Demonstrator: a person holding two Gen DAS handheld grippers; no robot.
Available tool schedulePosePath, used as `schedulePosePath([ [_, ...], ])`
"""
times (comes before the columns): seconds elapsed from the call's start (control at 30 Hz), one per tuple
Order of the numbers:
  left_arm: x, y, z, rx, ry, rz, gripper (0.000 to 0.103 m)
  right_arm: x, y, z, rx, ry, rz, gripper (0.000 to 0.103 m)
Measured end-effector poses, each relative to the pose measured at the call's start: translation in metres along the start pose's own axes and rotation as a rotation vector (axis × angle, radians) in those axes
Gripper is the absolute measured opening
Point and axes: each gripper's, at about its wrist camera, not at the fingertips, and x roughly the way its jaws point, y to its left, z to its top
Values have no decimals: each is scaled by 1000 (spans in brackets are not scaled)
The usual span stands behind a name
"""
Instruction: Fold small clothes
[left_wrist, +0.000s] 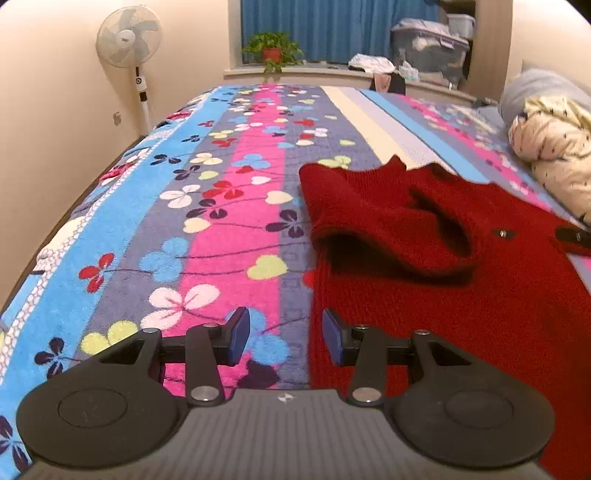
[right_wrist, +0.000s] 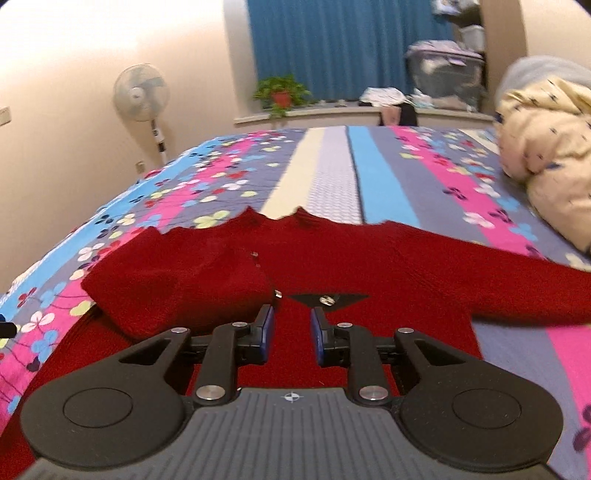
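Note:
A red knitted sweater (left_wrist: 424, 310) lies flat on the flowered bedspread (left_wrist: 207, 236), collar toward the window. Its left sleeve (left_wrist: 373, 221) is folded across the chest. In the right wrist view the other sleeve (right_wrist: 491, 284) stretches out to the right. Small black patches with metal studs (right_wrist: 327, 299) sit on the front. My left gripper (left_wrist: 286, 336) hovers open at the sweater's left side edge, one pad over the bedspread and one over the knit, nothing between them. My right gripper (right_wrist: 292, 334) hangs over the sweater's middle (right_wrist: 295, 266), jaws narrowly apart and gripping nothing.
A rumpled cream duvet (right_wrist: 546, 155) and a grey pillow (left_wrist: 535, 88) lie on the bed's right side. A standing fan (left_wrist: 129, 40) is by the left wall. On the windowsill beyond the bed are a potted plant (left_wrist: 273, 51), a storage bin (left_wrist: 428, 48) and some clutter.

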Motion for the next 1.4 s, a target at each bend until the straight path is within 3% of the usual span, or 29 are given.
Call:
schedulePosePath([
  [0.07, 1, -2, 1, 22, -6, 15, 48, 10, 13, 3, -27, 2, 2, 46],
  [0.13, 4, -3, 2, 9, -3, 9, 48, 22, 25, 9, -14, 17, -5, 72],
  [0.2, 8, -3, 4, -3, 7, -3, 48, 38, 41, 18, -20, 13, -1, 76],
  [0.33, 6, -1, 4, -3, 0, -7, 48, 85, 79, 31, -79, 70, -51, 76],
  [0.47, 7, 6, 5, -39, 10, -13, 48, 137, 111, 29, -189, 219, -126, 73],
  [0.5, 8, 7, 5, -48, 17, -20, 48, 146, 115, 27, -232, 238, -172, 67],
  [0.57, 8, 8, 5, -54, 25, -34, 48, 153, 115, 31, -257, 240, -211, 38],
  [0.6, 7, 7, 6, -53, 23, -38, 48, 152, 111, 36, -239, 233, -205, 18],
  [0.73, 0, 4, 9, -50, -4, -66, 48, 121, 83, 70, -133, 65, -152, 17],
  [0.83, -5, 3, 10, -39, -23, -69, 48, 71, 38, 93, 46, -194, -159, 17],
  [0.9, -5, 3, 11, -41, -23, -68, 48, 48, -1, 89, 199, -297, -200, 18],
  [0.97, -5, 4, 12, -47, -21, -73, 48, 52, -38, 74, 335, -218, -243, 24],
  [1.1, -2, -1, 11, -20, -18, -74, 48, 76, -100, 25, 504, 76, -220, 35],
  [1.27, 4, -8, 6, 12, 0, -61, 48, 65, -134, -17, 599, 69, -175, 40],
  [1.4, 10, -14, 0, 51, -2, -54, 48, 65, -147, -20, 683, 40, -147, 40],
])
